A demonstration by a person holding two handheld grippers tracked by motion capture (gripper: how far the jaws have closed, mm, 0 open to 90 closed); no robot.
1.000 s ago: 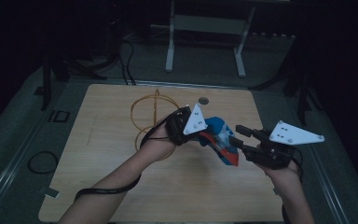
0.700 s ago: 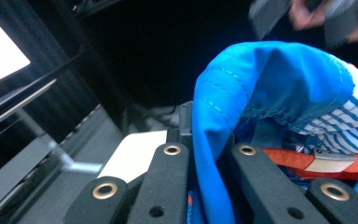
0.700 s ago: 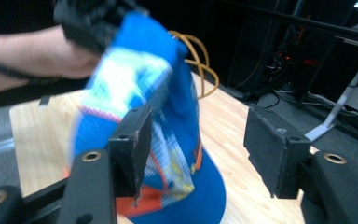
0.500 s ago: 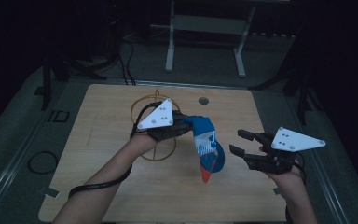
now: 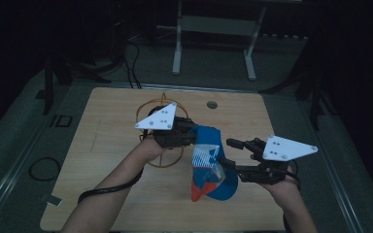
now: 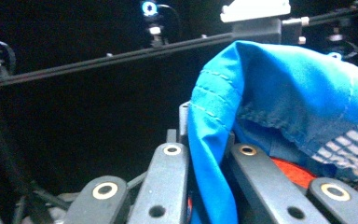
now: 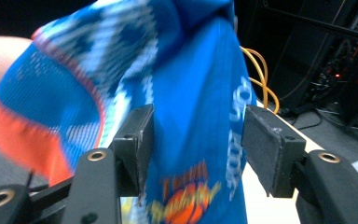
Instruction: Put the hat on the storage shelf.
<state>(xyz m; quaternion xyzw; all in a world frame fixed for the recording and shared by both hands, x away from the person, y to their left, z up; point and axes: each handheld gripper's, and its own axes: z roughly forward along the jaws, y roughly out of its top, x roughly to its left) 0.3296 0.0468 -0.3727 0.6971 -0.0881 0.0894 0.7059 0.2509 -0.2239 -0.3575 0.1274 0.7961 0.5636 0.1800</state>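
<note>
Seen from a fixed high camera on the near side, looking forward and down over the whole wooden table (image 5: 116, 145) to dark stands at the far end. Shot from the left gripper (image 6: 205, 186) and the right gripper (image 7: 191, 140), close along black jaws, facing the blue garment (image 5: 209, 165) at very short range. Shared across all three: that garment.

Pale wooden table (image 5: 107, 160) under the lights, dark floor around it. An orange wire ring stand (image 5: 151, 112) sits on it toward the far middle, a small round dark hole (image 5: 211, 104) just beyond.
</note>
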